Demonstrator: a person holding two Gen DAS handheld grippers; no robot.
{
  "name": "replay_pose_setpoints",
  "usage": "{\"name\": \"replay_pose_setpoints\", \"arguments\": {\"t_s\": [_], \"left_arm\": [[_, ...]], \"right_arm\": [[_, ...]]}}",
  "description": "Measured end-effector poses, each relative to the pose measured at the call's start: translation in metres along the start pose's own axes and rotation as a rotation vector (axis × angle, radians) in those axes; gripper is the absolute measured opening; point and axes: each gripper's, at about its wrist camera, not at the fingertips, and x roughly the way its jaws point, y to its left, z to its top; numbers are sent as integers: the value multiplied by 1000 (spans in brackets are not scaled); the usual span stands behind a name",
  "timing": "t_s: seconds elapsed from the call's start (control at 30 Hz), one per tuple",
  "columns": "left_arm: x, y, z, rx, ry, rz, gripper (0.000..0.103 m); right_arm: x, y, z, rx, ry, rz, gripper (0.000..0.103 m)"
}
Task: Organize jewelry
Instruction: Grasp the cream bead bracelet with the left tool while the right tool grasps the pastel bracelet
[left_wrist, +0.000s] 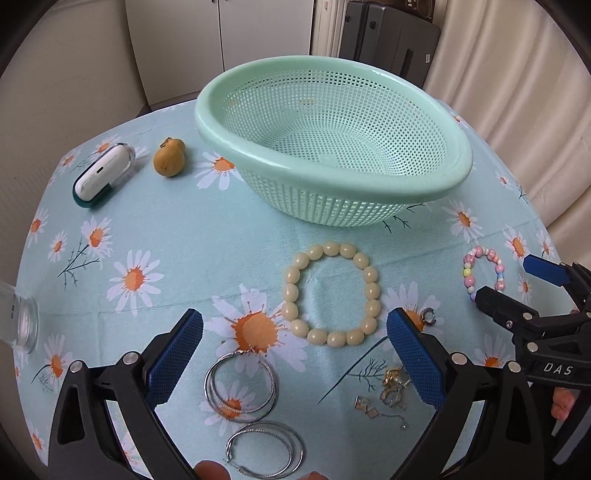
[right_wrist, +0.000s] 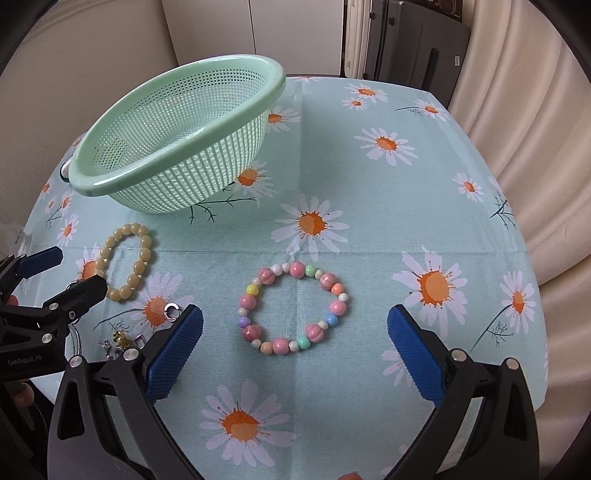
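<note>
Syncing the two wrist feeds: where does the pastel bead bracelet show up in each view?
Left wrist: pastel bead bracelet sits at the far right edge, partly behind the right tool.
Right wrist: centre of frame, flat on the cloth, between the open fingers of the right tool.
Shared landmark: the green basket, beyond the bracelet in both views.

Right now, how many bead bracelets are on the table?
2. The cream bracelet lies in front of the green basket; the pink pastel bracelet lies to its right, between the right tongs.
</note>
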Motion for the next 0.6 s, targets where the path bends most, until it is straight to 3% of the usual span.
{"name": "replay_pose_setpoints", "arguments": {"t_s": [0.2,0.37,0.6], "left_arm": [[25,-5,6,3,32,-25,97],[33,-15,5,78,0,34,97],[33,-20,-6,82,-76,30,98]], "right_arm": [[16,-5,1,20,18,0,99],[22,-4,-1,-11,1,-19,99],[19,-2,-13,-43,-64,-29,99]]}}
